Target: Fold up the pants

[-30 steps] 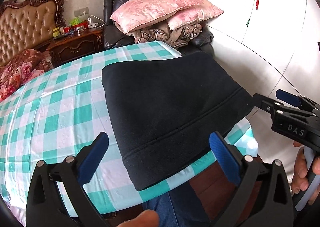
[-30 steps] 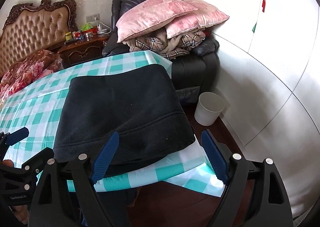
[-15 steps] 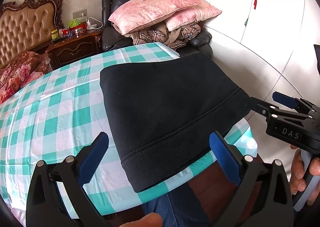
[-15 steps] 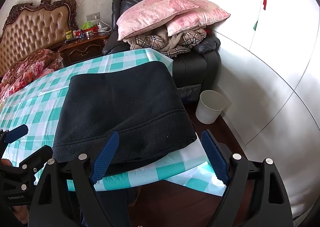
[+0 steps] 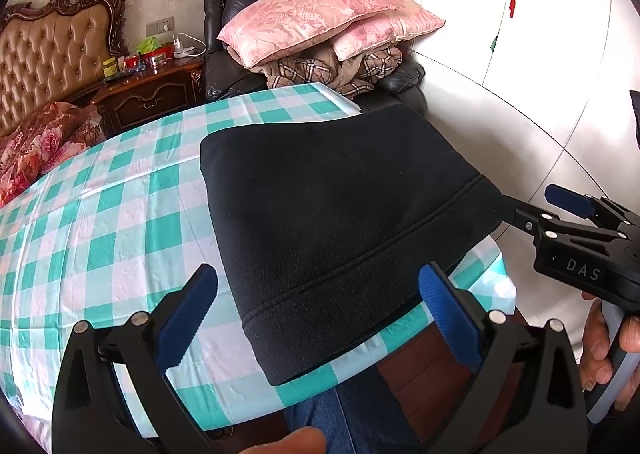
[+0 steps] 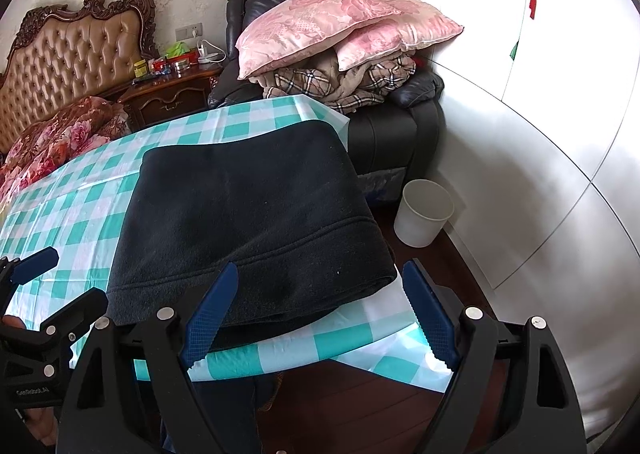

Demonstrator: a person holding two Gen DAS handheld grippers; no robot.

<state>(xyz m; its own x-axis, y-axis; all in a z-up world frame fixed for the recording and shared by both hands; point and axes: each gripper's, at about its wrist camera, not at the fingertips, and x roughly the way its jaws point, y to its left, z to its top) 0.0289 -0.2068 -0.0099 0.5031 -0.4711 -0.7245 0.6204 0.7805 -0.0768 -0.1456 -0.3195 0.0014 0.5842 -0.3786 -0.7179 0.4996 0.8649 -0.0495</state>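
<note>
The black fleece pants (image 5: 332,210) lie folded into a compact stack on the teal-and-white checked tablecloth (image 5: 120,214), near the table's right end, with a stitched hem band toward me. They also show in the right wrist view (image 6: 248,222). My left gripper (image 5: 320,306) is open and empty, held just off the near edge of the pants. My right gripper (image 6: 320,306) is open and empty at the pants' right near corner. It also shows from the side in the left wrist view (image 5: 560,210).
A black armchair (image 6: 392,134) piled with pink pillows (image 6: 320,26) and a plaid blanket stands beyond the table. A white bin (image 6: 424,214) sits on the floor at the right. A bed (image 5: 52,54) and a nightstand (image 5: 156,94) are at the back left. White wardrobe doors are to the right.
Both grippers stay open and empty and have shifted only slightly. The pants have not moved.
</note>
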